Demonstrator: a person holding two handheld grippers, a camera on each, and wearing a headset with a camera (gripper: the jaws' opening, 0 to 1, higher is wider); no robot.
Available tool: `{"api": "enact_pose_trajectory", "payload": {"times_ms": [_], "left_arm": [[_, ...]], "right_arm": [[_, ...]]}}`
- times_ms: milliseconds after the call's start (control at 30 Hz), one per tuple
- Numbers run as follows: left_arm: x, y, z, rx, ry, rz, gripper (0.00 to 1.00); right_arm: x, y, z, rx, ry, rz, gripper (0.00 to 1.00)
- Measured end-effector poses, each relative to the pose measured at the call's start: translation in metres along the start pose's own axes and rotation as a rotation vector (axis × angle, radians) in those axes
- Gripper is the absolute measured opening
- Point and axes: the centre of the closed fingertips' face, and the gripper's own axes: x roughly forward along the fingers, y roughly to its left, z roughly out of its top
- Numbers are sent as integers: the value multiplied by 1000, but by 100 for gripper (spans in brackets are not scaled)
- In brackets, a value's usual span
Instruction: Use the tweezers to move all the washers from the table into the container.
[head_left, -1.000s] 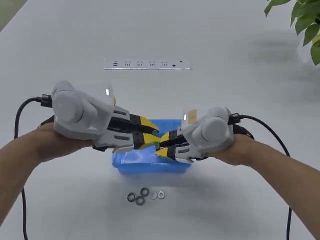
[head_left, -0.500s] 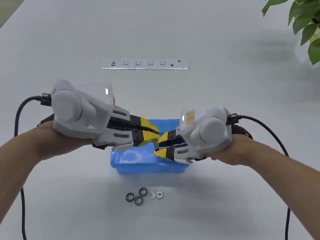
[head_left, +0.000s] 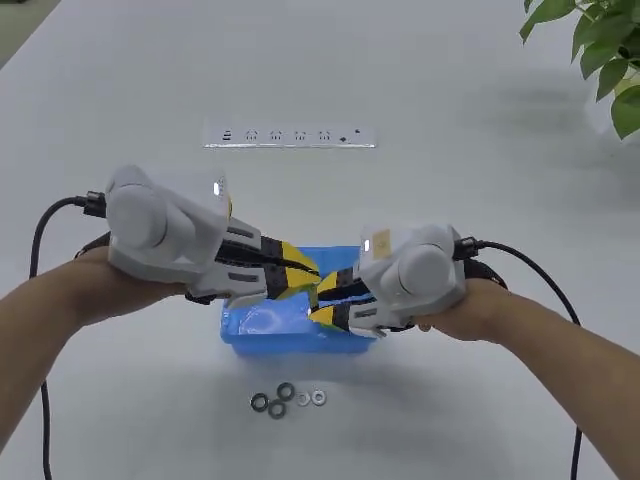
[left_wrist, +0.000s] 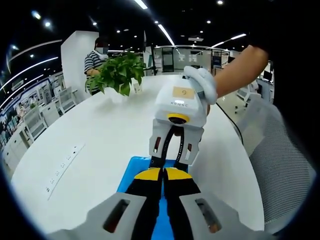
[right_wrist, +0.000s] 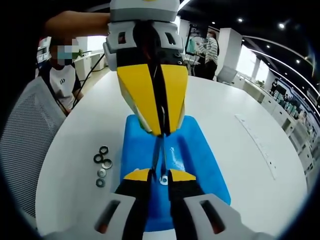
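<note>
Over the blue container (head_left: 298, 338) the two grippers meet nose to nose; the left gripper (head_left: 306, 271) comes in from nine o'clock, its yellow tips pressed together on the thin tweezers (right_wrist: 159, 150); the right gripper (head_left: 322, 303) faces it from three o'clock. In the right gripper view the tweezers run down into the narrow gap between the right gripper's jaws, with one washer (right_wrist: 163, 180) at their tip over the blue floor; I cannot tell whether those jaws pinch the tweezers or stand just clear. The loose washers (head_left: 286, 398) lie clustered on the white table (head_left: 480, 150) at six o'clock of the container, near its front wall; a power strip (head_left: 290, 137) lies at twelve o'clock, a plant (head_left: 590, 50) at two.
</note>
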Motion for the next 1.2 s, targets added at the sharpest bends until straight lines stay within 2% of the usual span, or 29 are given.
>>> {"api": "enact_pose_trajectory", "payload": {"times_ms": [600, 833, 1000, 1200], "left_arm": [[-11, -6, 14, 11, -6, 9, 5], [-16, -10, 19, 20, -3, 13, 5], [-21, -12, 23, 24, -4, 18, 5], [-27, -13, 27, 28, -5, 26, 5]], "right_arm": [[-31, 4, 8, 49, -25, -80, 27], [-49, 14, 9, 99, -52, -113, 37], [-61, 20, 4, 135, -43, -152, 44], [-73, 25, -4, 183, -34, -192, 57]]}}
